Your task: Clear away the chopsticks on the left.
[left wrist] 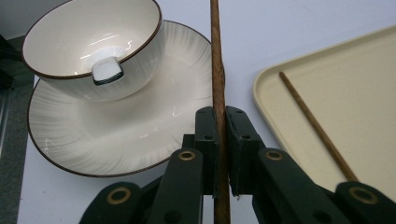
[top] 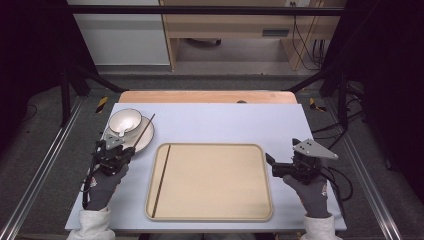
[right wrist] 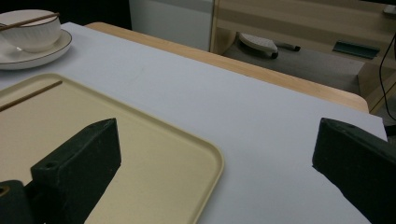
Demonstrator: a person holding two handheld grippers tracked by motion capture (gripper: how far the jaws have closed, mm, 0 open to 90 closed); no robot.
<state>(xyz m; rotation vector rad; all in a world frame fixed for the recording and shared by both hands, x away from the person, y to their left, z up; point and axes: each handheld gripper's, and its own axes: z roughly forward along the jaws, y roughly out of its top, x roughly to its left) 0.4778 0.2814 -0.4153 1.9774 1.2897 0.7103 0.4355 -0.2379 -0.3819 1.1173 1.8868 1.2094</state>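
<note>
A brown chopstick [left wrist: 217, 70] runs upright between the jaws of my left gripper [left wrist: 221, 140], which is shut on it. In the high view this chopstick [top: 144, 131] slants over the white plate [top: 146, 139], with my left gripper [top: 120, 154] at the table's left. On the plate [left wrist: 140, 126] stands a white brown-rimmed bowl [left wrist: 88, 42] with a white spoon [left wrist: 107, 71] in it. A second chopstick [top: 161, 180] lies along the left side of the beige tray [top: 215, 182]. My right gripper [top: 271, 165] stands open just right of the tray, with nothing between its jaws [right wrist: 215, 140].
The table is covered with a pale blue sheet [top: 220, 122], with a wooden edge at the back. The tray [right wrist: 140, 154] holds only the chopstick [right wrist: 30, 95]. Black frame bars and cables stand at both sides of the table.
</note>
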